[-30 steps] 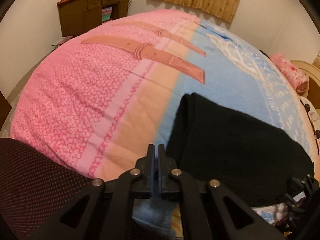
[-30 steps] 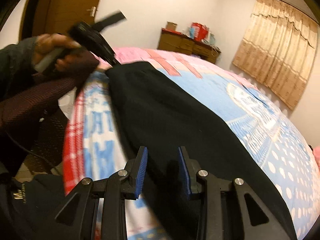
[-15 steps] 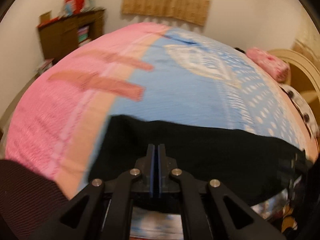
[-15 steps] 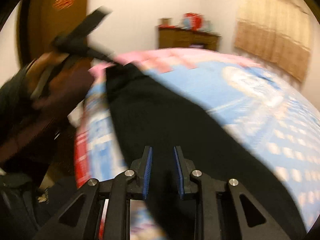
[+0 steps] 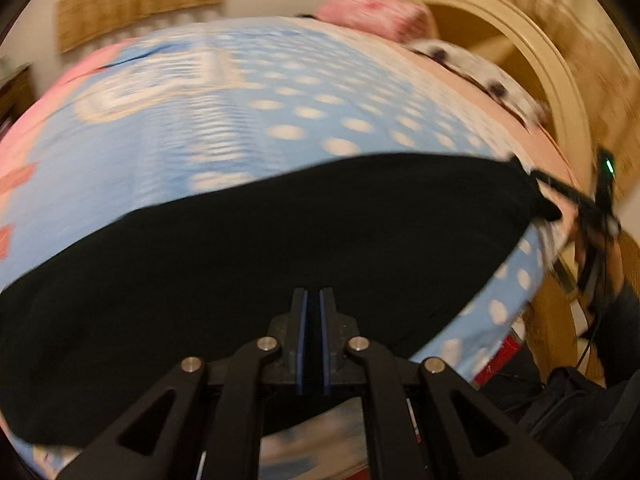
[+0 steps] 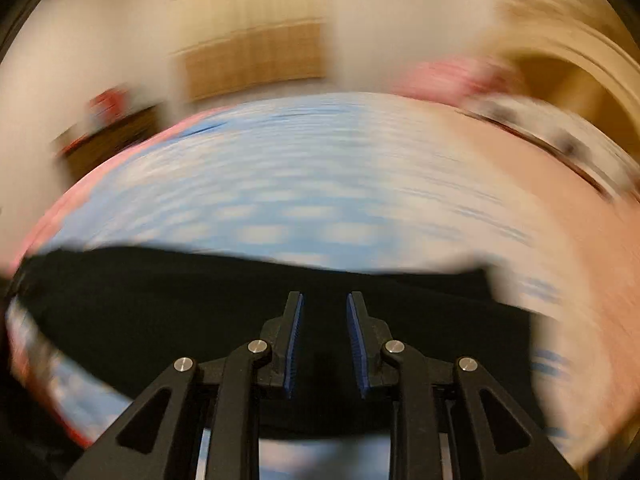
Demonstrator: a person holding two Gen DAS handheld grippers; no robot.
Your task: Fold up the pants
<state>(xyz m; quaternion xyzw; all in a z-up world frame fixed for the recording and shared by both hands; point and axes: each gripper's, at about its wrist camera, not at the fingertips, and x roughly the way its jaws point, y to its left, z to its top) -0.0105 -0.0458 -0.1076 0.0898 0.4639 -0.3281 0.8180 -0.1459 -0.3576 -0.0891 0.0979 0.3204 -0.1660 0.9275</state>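
The black pants [image 5: 280, 248] are lying across the lower half of both views, on the blue dotted bedspread [image 5: 248, 120] near its front edge. A second ago their long axis was running away from the cameras toward the pink side; now it is running from left to right, so both views have swung round to face the long side, probably for the next fold. The left gripper [image 5: 313, 336] is standing with jaws nearly together, and whether cloth is pinched I cannot tell. The right gripper [image 6: 323, 340] is narrowed but gapped over the fabric, and any grip is unclear
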